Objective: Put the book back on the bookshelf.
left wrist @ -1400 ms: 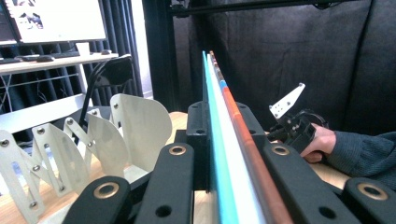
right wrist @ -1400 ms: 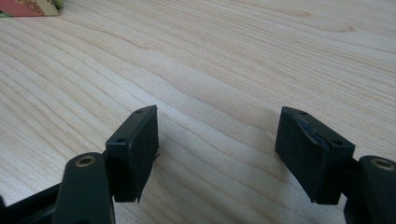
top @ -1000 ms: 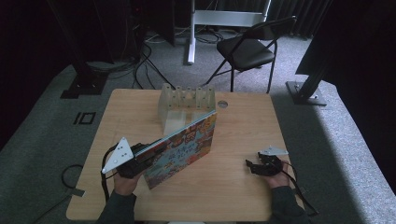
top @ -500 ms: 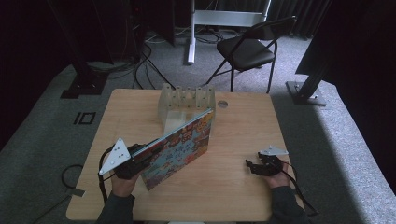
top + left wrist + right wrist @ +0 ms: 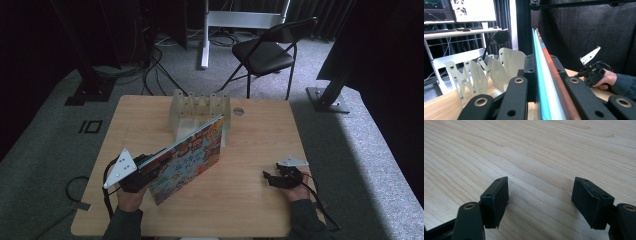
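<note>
Book, thin with a colourful illustrated cover, is off the bench at its near end and tilted, far corner up against the front of the slotted rack at the back-centre of the bench; can't tell whether that corner touches the rack or just overlaps it from the high view. Left hand-held gripper is clamped on the book's near edge, jaws pinched tight on the page block; in the left gripper view the book runs edge-on straight out between the jaws, with the rack's cream divider fins just off to its left. Judgement: grasp and lift are done, and the book is roughly lined up toward the rack. Still left: stand it more upright, pick a slot between the dividers, slide it in, let go. No slot holds anything that I can see. Right hand-held gripper is idle, resting low on the bench at the right and well apart from the book, jaws spread with nothing between them; the right gripper view has bare wood grain between the pads. Likely a spare hand to steady the rack if it skids.
</note>
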